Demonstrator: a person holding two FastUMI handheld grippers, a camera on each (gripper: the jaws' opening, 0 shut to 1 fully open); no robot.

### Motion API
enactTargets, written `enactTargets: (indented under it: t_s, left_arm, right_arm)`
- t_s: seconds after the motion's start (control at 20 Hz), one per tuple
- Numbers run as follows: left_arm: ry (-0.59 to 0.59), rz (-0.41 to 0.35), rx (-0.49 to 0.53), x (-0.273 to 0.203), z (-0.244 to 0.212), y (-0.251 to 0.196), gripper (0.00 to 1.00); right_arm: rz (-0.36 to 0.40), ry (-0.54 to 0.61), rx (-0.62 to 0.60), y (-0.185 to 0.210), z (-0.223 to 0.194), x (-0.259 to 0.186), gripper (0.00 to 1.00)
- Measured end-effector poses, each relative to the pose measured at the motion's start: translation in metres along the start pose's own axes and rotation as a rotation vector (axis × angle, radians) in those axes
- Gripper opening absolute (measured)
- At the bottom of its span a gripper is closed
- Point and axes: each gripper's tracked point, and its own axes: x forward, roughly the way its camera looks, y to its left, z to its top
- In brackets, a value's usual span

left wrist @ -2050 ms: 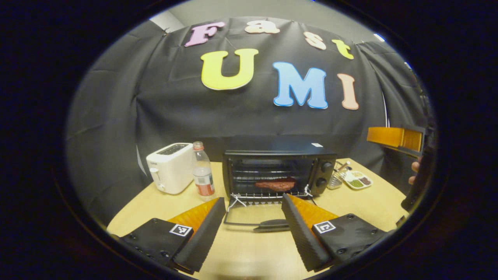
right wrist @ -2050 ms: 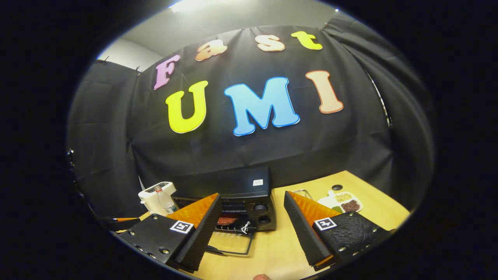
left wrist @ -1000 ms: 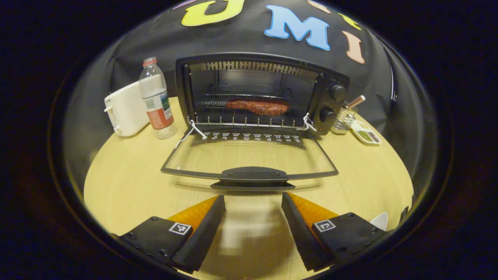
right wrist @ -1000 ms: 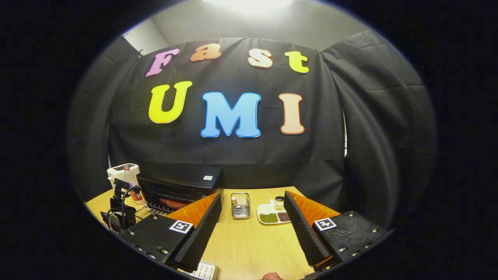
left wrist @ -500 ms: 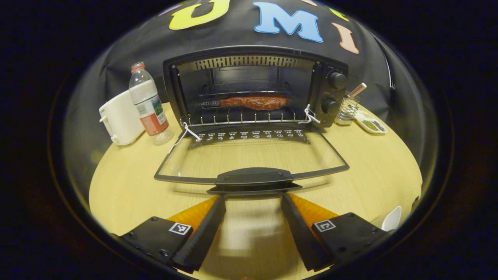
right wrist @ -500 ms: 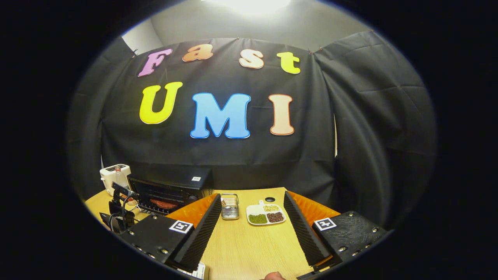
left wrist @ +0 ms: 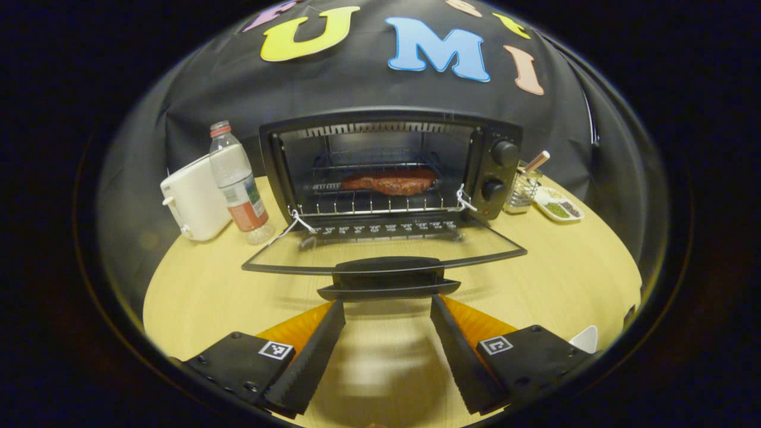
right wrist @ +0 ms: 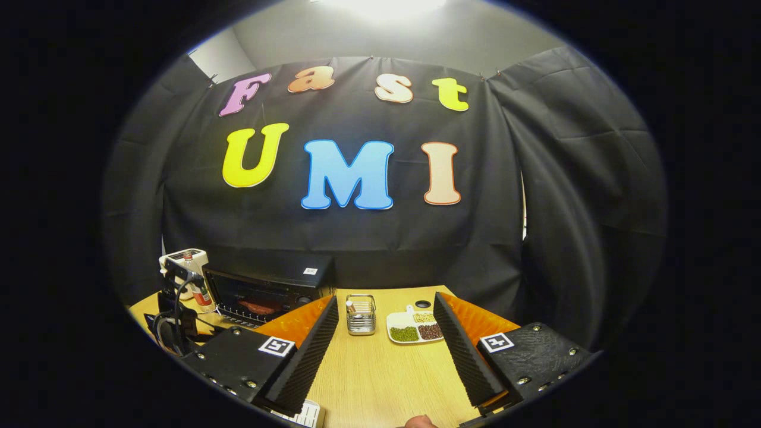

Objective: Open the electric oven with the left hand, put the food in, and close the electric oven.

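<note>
- Left gripper view, far left edge of the tabletop [left wrist: 208, 297]: white toaster [left wrist: 193, 199], with a plastic bottle [left wrist: 236, 178] just beside it on its right.
- Centre, toward the back edge: black oven [left wrist: 392, 163], door [left wrist: 386, 249] dropped open and near flat, glass facing up.
- Meat [left wrist: 389, 181] lies on the wire rack inside the oven.
- Door handle [left wrist: 389, 278] sits just ahead of the left gripper [left wrist: 386, 312]; fingers spread wide, grasping nothing, tips just short of the handle.
- Right of the oven: wire holder [left wrist: 523, 187], then a small dish [left wrist: 559, 205] of beans near the back right edge.
- Right gripper view: right gripper [right wrist: 386, 333] released, fingers apart, empty, above the tabletop, well away from the oven.
</note>
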Motion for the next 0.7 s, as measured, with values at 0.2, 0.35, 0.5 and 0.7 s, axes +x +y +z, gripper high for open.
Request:
enactTargets:
  t_s: [0.2,0.35,0.5,0.7]
  left_arm:
    - [-0.061,-0.002,-0.009,-0.013,0.023,0.001,0.98]
    - [-0.097,-0.002,-0.001,-0.015,0.037,0.002,1.0]
    - [-0.126,0.0,0.009,-0.018,0.048,0.002,1.0]
    - [-0.153,0.006,0.042,-0.023,0.067,0.001,0.98]
  right_arm:
    - [0.01,0.007,0.008,0.004,-0.004,0.003,0.98]
    - [0.01,0.005,0.015,0.004,-0.005,0.003,0.98]
    - [0.007,0.009,0.009,0.001,-0.009,-0.001,0.98]
    - [-0.001,0.022,0.014,0.0,-0.013,0.0,0.98]
